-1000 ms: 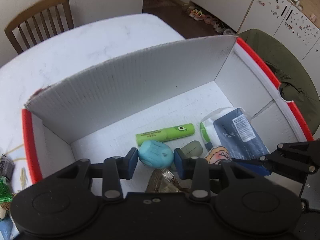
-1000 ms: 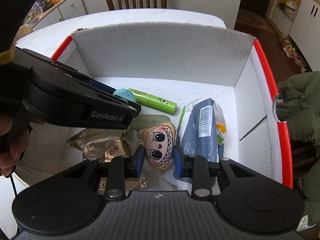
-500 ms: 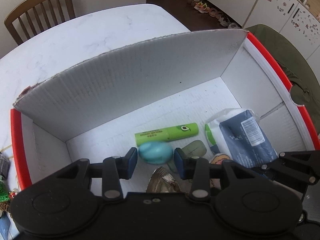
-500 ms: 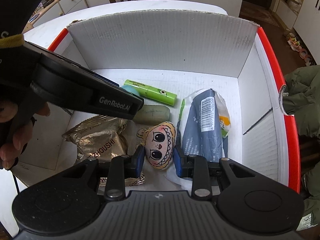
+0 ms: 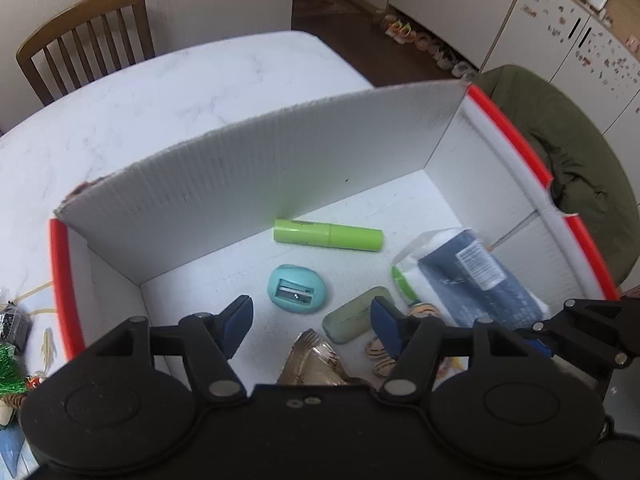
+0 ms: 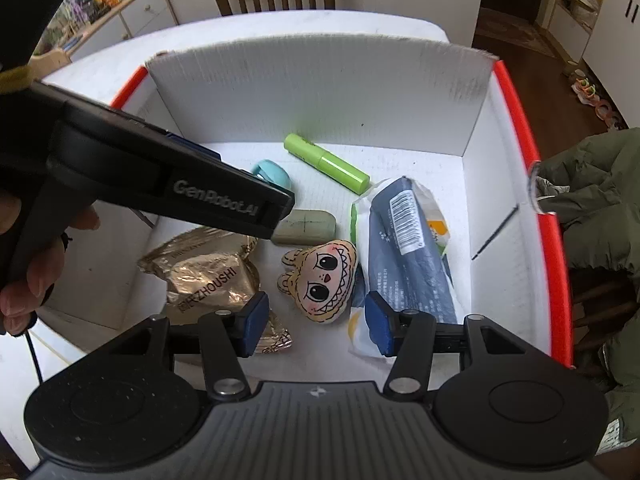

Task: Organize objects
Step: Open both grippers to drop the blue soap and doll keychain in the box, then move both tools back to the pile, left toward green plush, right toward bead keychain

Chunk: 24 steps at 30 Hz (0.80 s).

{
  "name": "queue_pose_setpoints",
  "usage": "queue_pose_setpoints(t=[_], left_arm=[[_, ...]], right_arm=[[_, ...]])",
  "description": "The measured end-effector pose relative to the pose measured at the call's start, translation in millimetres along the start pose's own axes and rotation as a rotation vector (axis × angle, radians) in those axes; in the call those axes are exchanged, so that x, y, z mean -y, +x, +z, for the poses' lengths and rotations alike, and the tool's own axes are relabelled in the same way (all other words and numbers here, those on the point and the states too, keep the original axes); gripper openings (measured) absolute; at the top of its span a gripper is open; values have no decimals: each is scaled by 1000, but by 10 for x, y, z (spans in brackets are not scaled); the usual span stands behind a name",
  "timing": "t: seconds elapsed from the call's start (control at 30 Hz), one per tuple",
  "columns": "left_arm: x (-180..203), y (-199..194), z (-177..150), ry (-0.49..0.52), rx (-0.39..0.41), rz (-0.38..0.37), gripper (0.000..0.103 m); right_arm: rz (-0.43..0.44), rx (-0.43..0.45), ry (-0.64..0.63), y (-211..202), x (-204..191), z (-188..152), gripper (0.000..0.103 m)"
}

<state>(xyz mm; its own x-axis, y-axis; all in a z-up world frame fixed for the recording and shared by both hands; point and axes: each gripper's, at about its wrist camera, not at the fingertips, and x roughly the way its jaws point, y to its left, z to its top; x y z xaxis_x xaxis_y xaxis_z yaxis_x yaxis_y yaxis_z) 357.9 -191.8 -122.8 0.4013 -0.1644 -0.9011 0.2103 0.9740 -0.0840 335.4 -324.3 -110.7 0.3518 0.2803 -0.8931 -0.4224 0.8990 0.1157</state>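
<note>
My left fingers (image 5: 310,318) hang spread and empty above the teal sharpener (image 5: 297,289) lying on the box (image 5: 240,184) floor; right fingers (image 6: 316,322) spread too, over the doll (image 6: 320,282). The sharpener looks light, hard and slick, so I'd pinch its long sides. Count: one sharpener, one green tube (image 5: 328,235), one eraser (image 5: 356,315), one gold packet (image 6: 208,272), one blue pack (image 6: 408,248).

The left claw (image 5: 311,320), closed around the teal sharpener (image 5: 296,289) a second ago, now stands spread wide, and the sharpener lies free on the box floor just ahead of its fingertips, blade slot up. The right claw (image 6: 316,323) has also spread apart, the doll-face charm (image 6: 320,280) ahead between its fingers.
</note>
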Motion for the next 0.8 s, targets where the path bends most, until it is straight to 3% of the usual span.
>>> queue_pose_setpoints(t=[0.17, 0.4, 0.8], left_arm=[[13, -196, -39, 7, 58, -15, 74], [36, -557, -164, 23, 140, -40, 76], [-121, -1204, -520, 14, 284, -56, 88]], right_arm=[[26, 46, 11, -208, -6, -13, 55], [54, 109, 31, -445, 4, -46, 56], [100, 225, 33, -922, -196, -205, 71]])
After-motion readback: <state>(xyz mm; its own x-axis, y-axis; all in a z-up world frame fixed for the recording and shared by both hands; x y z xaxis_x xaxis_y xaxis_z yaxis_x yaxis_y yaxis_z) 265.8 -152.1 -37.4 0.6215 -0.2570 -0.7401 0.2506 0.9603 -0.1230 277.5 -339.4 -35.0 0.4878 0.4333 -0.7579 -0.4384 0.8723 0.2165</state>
